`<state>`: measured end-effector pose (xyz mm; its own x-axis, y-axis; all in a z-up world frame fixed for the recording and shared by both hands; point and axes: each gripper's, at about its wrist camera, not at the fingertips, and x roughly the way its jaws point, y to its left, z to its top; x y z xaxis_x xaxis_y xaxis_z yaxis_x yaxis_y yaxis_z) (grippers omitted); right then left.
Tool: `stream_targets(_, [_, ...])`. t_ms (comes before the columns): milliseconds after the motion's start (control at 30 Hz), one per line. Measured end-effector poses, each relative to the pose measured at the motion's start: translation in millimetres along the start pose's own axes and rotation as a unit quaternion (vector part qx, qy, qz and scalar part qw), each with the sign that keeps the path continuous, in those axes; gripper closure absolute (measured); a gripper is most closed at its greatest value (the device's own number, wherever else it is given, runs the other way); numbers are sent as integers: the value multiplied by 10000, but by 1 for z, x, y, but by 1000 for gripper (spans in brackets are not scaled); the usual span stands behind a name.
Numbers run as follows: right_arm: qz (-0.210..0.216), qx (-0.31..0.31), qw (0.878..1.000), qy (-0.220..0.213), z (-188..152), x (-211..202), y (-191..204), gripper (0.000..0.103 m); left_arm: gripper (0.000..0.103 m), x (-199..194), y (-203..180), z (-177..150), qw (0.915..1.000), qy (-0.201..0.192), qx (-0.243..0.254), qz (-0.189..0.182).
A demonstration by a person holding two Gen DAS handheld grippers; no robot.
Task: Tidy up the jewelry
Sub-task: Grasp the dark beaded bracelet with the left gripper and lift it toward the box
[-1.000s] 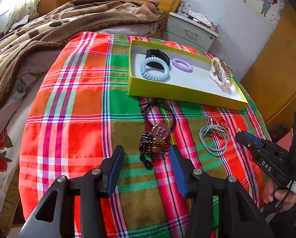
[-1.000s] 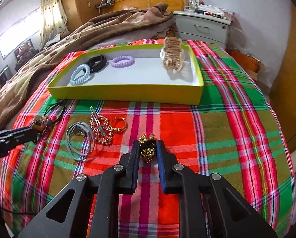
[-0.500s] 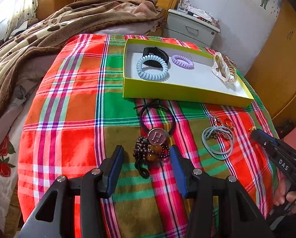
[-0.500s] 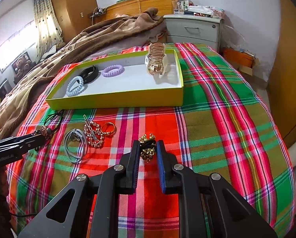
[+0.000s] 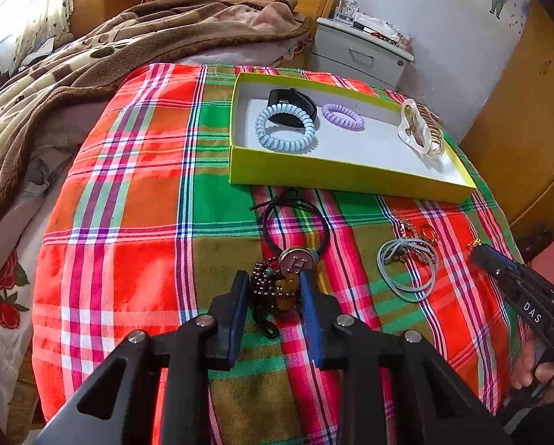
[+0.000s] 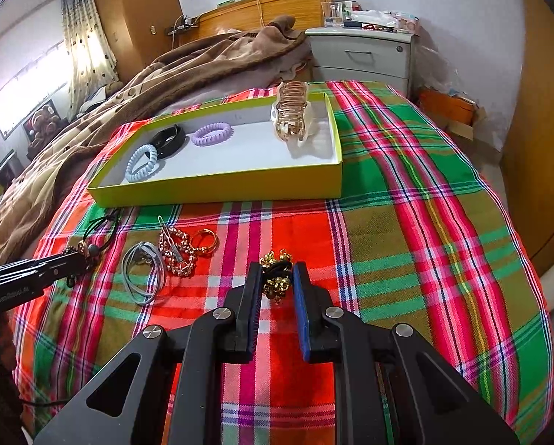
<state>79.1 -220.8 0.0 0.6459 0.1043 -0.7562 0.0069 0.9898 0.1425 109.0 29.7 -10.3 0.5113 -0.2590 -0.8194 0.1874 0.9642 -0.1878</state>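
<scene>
On a plaid bedspread (image 6: 406, 222) in a bedroom: left tool (image 5: 273, 296) closing around a dark beaded bracelet (image 5: 273, 289) lying just before the yellow-green tray (image 5: 351, 178); right tool (image 6: 277, 278) clamped on a gold-charmed black hair tie (image 6: 277, 274), near loose gold chains (image 6: 176, 252).
</scene>
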Motion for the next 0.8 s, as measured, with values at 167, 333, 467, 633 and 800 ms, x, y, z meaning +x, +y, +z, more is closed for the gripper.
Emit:
stream_targets(167, [-8,40,10000,-25,0,-3,-1,86,74,-11,-2,-4,9998,-41,53,-164])
stream_targets(333, [-19,76,10000,-24,-1,-4,-4,86,74,-24,-10,-11,9986,-54,195,-484])
stream_targets(467, [-16,95,10000,-23,-2,-5,-5,86,74,-31,-20,-17,9961,61,359,-802])
stream_targets(633, [24,125,9999,-45,-2,-6,-4,86,74,-55,-27,-10,9939,-290,437,-969])
stream_targets(800, [47,95,9999,-107,-1,-11,-3,86,74,-59,-21,-3,9953,-358,284,-859])
